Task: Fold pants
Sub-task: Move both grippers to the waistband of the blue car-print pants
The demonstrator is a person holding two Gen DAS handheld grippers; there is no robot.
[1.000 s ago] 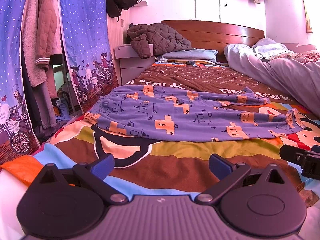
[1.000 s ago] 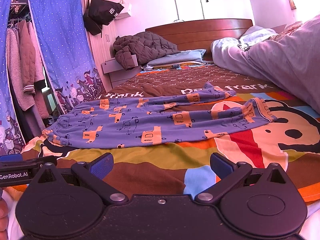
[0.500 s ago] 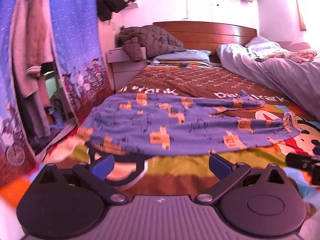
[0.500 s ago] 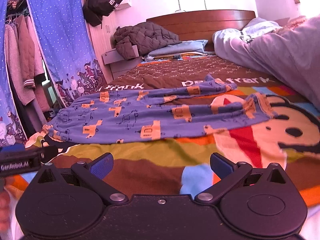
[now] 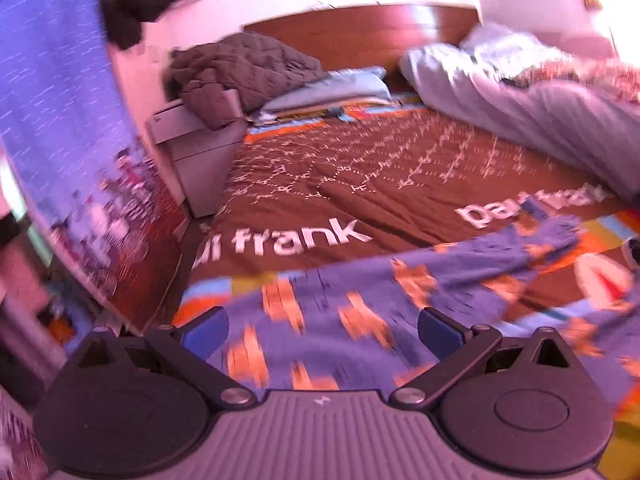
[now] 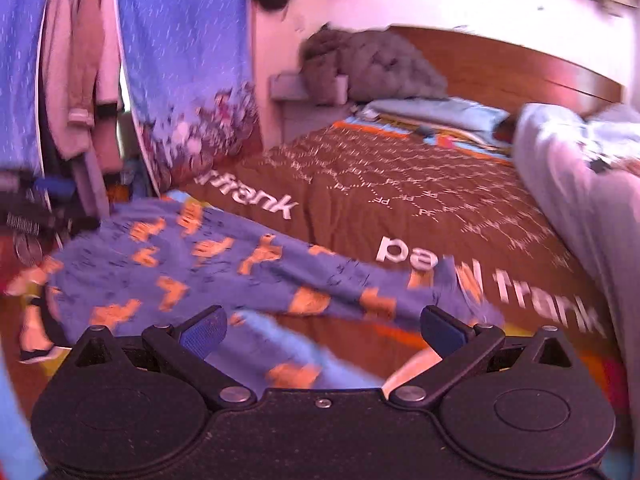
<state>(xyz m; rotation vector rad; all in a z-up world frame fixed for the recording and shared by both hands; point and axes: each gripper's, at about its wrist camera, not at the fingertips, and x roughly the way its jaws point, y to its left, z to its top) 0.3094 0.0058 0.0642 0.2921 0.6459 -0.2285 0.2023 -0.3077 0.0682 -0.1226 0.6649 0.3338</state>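
On "paul frank" bedspread [image 5: 360, 184]: pants [image 5: 340, 312] flat; left gripper [image 5: 322, 326], right gripper [image 6: 322, 326] spread, empty.

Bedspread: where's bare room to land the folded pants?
Free: the brown stretch of bedspread between the pants and the pillows. Crowded: the grey duvet fills the right side, and the quilted jacket sits over the nightstand. Both claws are open, above the pants.
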